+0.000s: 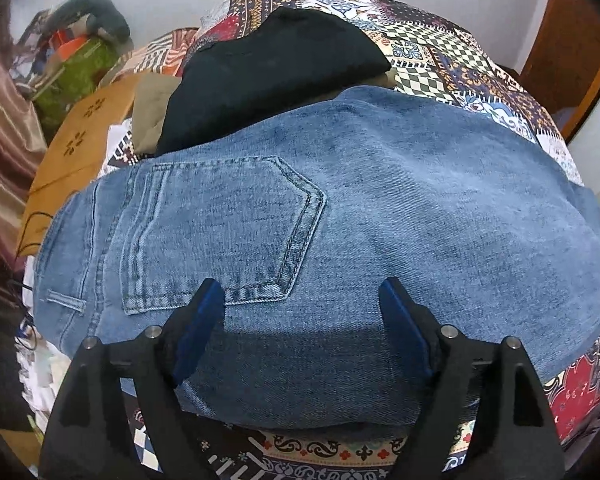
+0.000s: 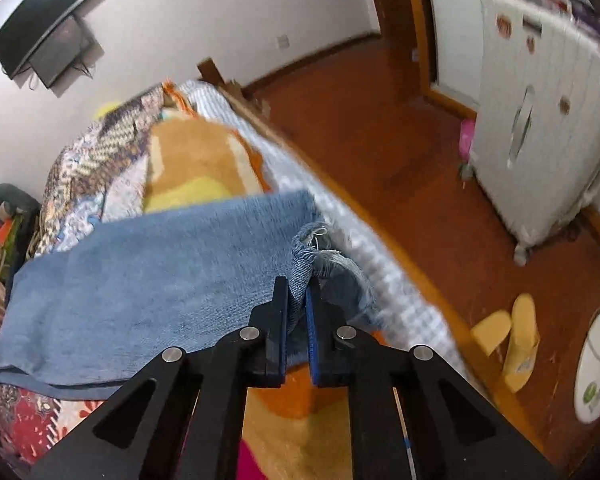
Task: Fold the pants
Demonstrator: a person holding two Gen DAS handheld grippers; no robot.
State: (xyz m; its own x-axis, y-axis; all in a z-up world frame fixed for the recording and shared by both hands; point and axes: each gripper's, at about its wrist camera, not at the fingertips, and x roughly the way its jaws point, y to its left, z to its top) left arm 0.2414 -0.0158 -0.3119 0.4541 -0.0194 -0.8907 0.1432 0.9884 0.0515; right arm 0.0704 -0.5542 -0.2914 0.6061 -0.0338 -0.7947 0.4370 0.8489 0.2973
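Observation:
Light blue jeans (image 1: 340, 216) lie flat across a patterned bedspread (image 1: 440, 56), back pocket (image 1: 228, 224) facing up at the waist end. My left gripper (image 1: 302, 292) hovers just over the denim below the pocket, its blue-padded fingers (image 1: 204, 312) spread wide with nothing pinched. In the right wrist view the leg end of the jeans (image 2: 160, 272) stretches toward the bed's edge. There my right gripper (image 2: 298, 294) is shut on the frayed hem (image 2: 312, 256), which bunches up between the pads.
A black garment (image 1: 276, 72) lies piled beyond the jeans, with an orange-brown cloth (image 1: 88, 136) to its left. A wooden floor (image 2: 420, 184), yellow slippers (image 2: 516, 340) and a white cabinet (image 2: 540, 128) lie past the bed's edge.

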